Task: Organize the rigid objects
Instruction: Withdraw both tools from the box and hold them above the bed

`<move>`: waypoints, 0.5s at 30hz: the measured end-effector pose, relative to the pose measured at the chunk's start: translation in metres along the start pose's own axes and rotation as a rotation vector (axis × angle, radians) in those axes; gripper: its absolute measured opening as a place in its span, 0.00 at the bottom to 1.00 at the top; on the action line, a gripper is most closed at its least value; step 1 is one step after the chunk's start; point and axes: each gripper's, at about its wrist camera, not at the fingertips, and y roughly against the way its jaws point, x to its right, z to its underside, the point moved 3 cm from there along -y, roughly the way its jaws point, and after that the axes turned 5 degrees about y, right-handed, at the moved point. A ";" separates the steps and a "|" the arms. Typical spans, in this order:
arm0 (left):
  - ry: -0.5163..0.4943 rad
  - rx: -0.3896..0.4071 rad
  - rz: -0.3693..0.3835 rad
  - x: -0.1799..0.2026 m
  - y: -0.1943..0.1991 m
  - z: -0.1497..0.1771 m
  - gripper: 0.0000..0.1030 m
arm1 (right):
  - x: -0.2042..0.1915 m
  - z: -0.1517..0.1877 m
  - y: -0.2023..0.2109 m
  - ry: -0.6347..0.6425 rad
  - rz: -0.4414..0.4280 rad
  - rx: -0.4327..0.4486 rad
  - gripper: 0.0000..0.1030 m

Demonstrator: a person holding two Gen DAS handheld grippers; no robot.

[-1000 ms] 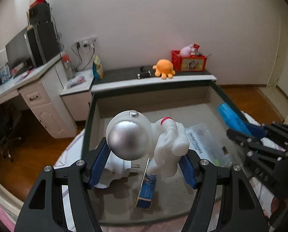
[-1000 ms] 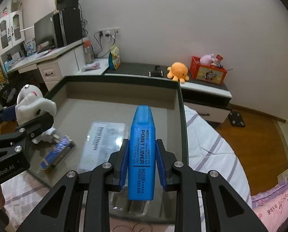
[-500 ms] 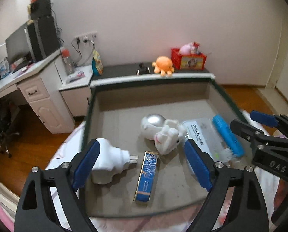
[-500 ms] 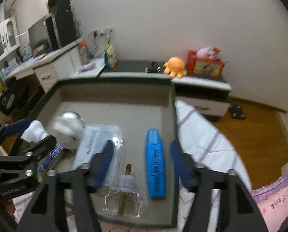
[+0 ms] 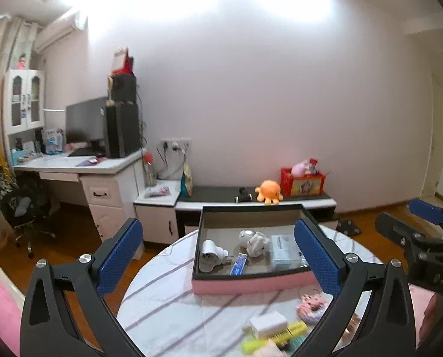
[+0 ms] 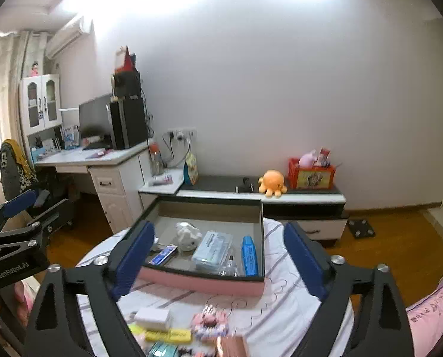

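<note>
**A:** Box [image 6: 209,282] first: the pink-fronted one sits on the striped cloth [image 5: 173,300] ahead of me, and both things I was carrying now lie inside it. A second ago my left tongs [image 5: 218,255] held the white astronaut figure [image 5: 252,242] and my right tongs [image 6: 218,253] clamped the blue marker [image 6: 249,255].

**B:** And now?

**A:** Both pairs of jaws have just been opening and stand wide, with nothing between them. The astronaut lies on its side mid-box beside the white plug [image 5: 211,251] and a small blue carton [image 5: 239,264]. The marker lies along the right wall, next to the clear floss case [image 6: 212,248]. I've pulled both hands up and away from the box.

**B:** So that round is done?

**A:** I judge so. More waits near me on the cloth: a white charger block [image 5: 269,322], a yellow highlighter [image 5: 281,334], a pink hair clip [image 5: 312,308]. Those look like my next picks.
</note>
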 end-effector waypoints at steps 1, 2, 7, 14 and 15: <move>0.002 0.004 0.004 0.001 0.010 0.002 1.00 | -0.004 0.002 0.012 0.002 0.004 0.017 1.00; 0.003 0.008 0.010 0.001 0.022 0.005 1.00 | -0.008 0.004 0.025 0.004 0.005 0.039 1.00; -0.026 0.027 0.034 0.007 0.066 0.014 1.00 | -0.020 0.016 0.070 -0.022 0.000 0.092 1.00; -0.063 0.104 0.001 0.010 0.115 0.014 1.00 | -0.032 0.020 0.113 -0.002 0.056 0.139 1.00; -0.062 0.120 0.002 0.010 0.122 0.013 1.00 | -0.033 0.019 0.119 -0.002 0.057 0.149 1.00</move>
